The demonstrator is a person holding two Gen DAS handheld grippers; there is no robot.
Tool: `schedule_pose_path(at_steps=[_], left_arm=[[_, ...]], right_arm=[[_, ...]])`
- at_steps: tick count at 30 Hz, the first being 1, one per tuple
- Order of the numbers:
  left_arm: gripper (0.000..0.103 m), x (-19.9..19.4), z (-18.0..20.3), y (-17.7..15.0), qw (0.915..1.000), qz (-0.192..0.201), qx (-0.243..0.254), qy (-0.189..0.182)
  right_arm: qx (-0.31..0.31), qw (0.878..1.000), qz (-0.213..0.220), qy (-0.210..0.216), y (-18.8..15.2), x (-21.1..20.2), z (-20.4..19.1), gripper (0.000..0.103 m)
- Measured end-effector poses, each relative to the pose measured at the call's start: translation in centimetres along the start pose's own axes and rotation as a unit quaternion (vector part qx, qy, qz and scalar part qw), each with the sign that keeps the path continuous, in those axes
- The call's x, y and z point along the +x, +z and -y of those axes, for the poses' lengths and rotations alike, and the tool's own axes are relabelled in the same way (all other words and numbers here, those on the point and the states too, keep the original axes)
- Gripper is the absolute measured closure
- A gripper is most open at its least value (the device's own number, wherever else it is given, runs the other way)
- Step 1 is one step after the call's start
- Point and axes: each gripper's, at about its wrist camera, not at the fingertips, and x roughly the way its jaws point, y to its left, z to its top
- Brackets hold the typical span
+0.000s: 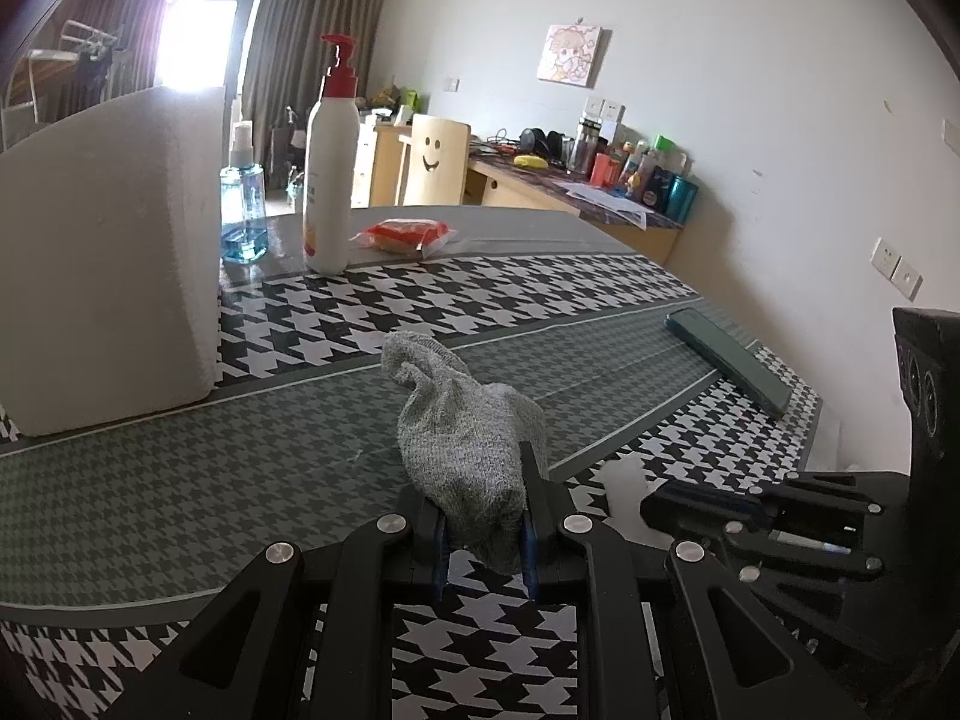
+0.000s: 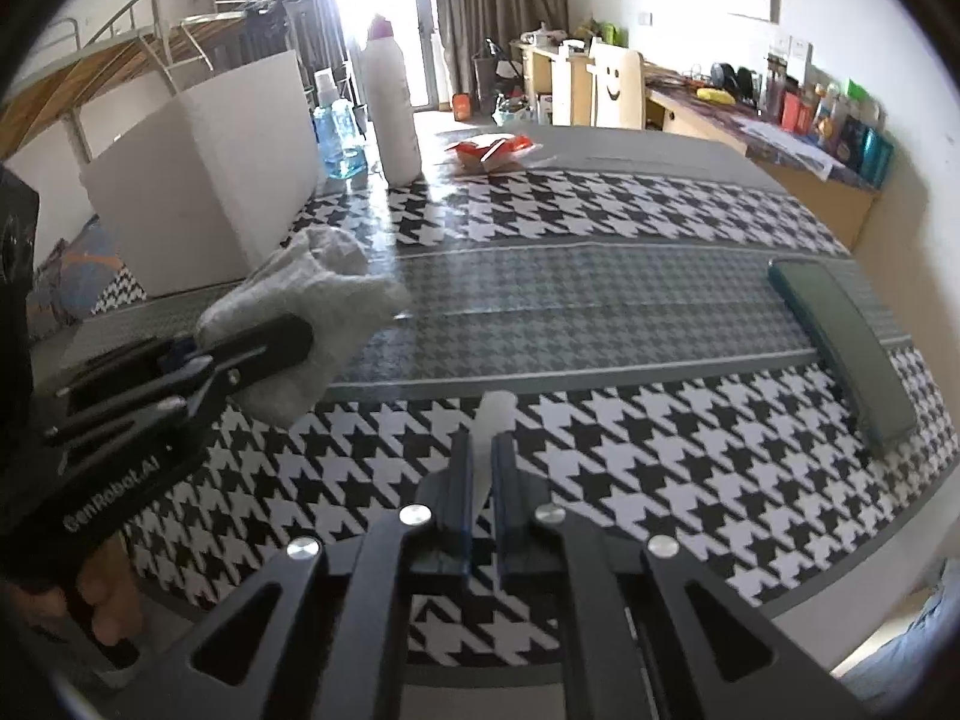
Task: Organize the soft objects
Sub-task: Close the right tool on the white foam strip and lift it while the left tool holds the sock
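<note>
Nearest me, my left gripper (image 1: 480, 516) is pinching a grey sock (image 1: 465, 432), whose free end lies on the houndstooth surface (image 1: 180, 492). My right gripper (image 2: 480, 468) is pressed onto a small pale translucent piece (image 2: 495, 414) that I cannot identify. Further out on the right lies a dark green phone (image 2: 840, 342). On the left stands a white box (image 1: 102, 276); I cannot see inside it. Beyond it are a blue spray bottle (image 1: 243, 210) holding a little blue liquid, a white pump bottle (image 1: 330, 162), and a red-and-orange packet (image 1: 405, 234).
</note>
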Motion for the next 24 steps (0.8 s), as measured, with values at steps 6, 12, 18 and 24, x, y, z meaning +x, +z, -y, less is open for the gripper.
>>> schedule_pose_path(at_steps=[6, 12, 18, 24], left_arm=[[0.084, -0.2, 0.3, -0.1, 1.0, 0.002, 0.005, 0.0], [0.084, -0.3, 0.5, -0.1, 1.0, 0.002, 0.008, -0.004], [0.084, -0.4, 0.6, -0.1, 0.9999, 0.005, 0.01, -0.006], [0.084, -0.6, 0.5, 0.0, 0.9999, 0.009, 0.011, -0.007]], right_arm=[[-0.001, 1.0, -0.011, -0.004, -0.4, 0.2, -0.4, 0.079], [0.0, 1.0, -0.022, -0.013, -0.8, 0.5, -0.5, 0.076], [0.007, 0.999, -0.028, -0.022, -1.0, 0.8, -0.6, 0.059], [-0.004, 0.999, -0.039, -0.015, -1.0, 1.3, -1.5, 0.056]])
